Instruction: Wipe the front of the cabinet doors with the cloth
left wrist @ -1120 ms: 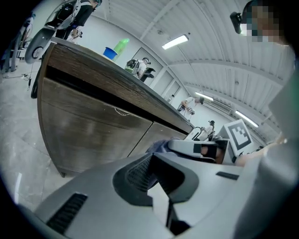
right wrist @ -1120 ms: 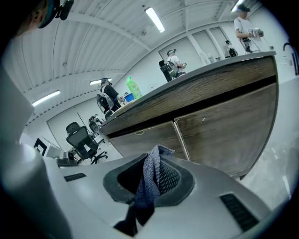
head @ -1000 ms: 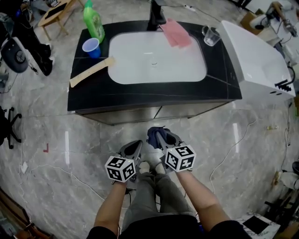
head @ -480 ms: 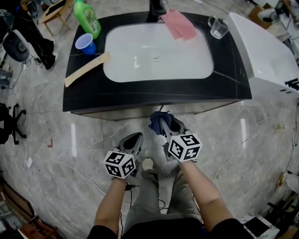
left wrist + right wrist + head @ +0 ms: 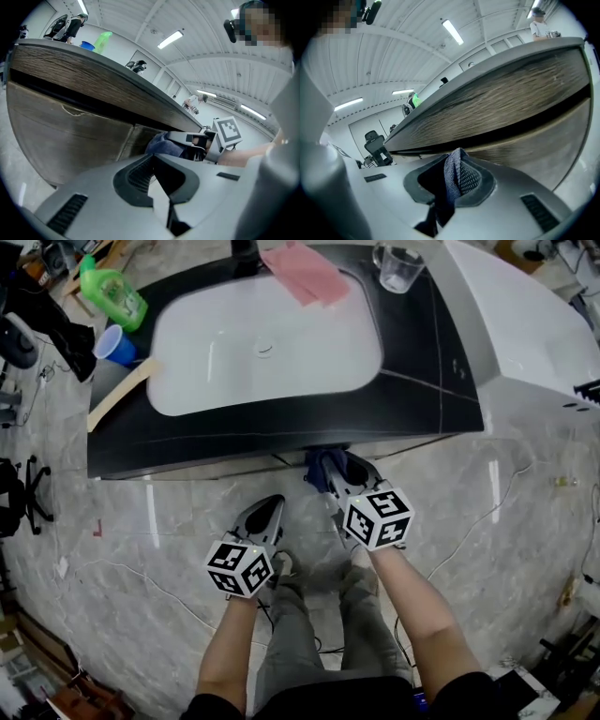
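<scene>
The cabinet doors [image 5: 70, 136] are brown wood grain under a black counter [image 5: 431, 390] with a white sink [image 5: 262, 343]. In the head view only a thin strip of the doors shows below the counter's overhang. My right gripper [image 5: 328, 470] is shut on a dark blue cloth [image 5: 322, 463], at or very near the door front by the seam between two doors. The right gripper view shows the cloth [image 5: 454, 176] pinched upright between the jaws, with the door [image 5: 534, 145] just ahead. My left gripper [image 5: 267, 509] hangs lower and to the left, shut with nothing in it, clear of the doors.
On the counter stand a green bottle [image 5: 112, 294], a blue cup [image 5: 114, 345], a wooden board [image 5: 120, 395], a pink cloth [image 5: 305, 273] and a clear cup [image 5: 398, 266]. A white appliance [image 5: 534, 324] adjoins the counter's right end. Cables lie on the marble floor [image 5: 487, 512].
My right gripper has carried the cloth forward and up until it reaches the doors under the counter's edge. The left gripper has hardly moved. The head has come closer to the counter.
</scene>
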Motion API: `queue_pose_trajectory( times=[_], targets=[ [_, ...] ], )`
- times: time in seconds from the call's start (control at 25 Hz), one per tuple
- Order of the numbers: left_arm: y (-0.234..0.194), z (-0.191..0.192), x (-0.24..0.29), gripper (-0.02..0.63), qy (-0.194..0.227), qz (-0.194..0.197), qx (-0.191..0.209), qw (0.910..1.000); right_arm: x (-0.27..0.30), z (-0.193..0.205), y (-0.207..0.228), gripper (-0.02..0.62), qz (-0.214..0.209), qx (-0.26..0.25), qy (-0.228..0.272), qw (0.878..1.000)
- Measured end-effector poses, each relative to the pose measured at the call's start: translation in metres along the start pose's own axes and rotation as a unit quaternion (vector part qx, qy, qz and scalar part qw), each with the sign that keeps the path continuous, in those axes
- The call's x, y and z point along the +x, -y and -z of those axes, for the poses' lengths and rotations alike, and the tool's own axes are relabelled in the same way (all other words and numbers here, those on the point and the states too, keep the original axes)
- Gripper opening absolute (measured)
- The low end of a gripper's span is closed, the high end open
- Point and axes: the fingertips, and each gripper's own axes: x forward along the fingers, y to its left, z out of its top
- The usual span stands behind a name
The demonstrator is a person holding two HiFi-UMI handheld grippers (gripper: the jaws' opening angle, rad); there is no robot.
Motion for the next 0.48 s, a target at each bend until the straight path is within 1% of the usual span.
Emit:
queue_pose_trajectory(
  times=[0.12, 0.2, 0.32, 0.48],
  targets=[
    [0.025, 0.006, 0.022, 0.009, -0.005, 0.012, 0.002, 0.9999, -0.02, -0.003, 0.03, 0.052, 0.015, -0.006, 0.003, 1.0],
    [0.043, 0.011, 0.036, 0.009, -0.013, 0.029, -0.001, 0.9995, -0.034, -0.004, 0.05, 0.052, 0.028, -0.009, 0.007, 1.0],
    [0.068, 0.017, 0.061, 0.009, -0.026, 0.052, 0.019, 0.9981, -0.054, -0.006, 0.083, 0.052, 0.049, -0.001, 0.015, 0.999],
    [0.094, 0.022, 0.088, 0.009, -0.036, 0.067, 0.036, 0.9965, -0.081, -0.009, 0.12, 0.052, 0.073, 0.007, 0.024, 0.997]
  ],
)
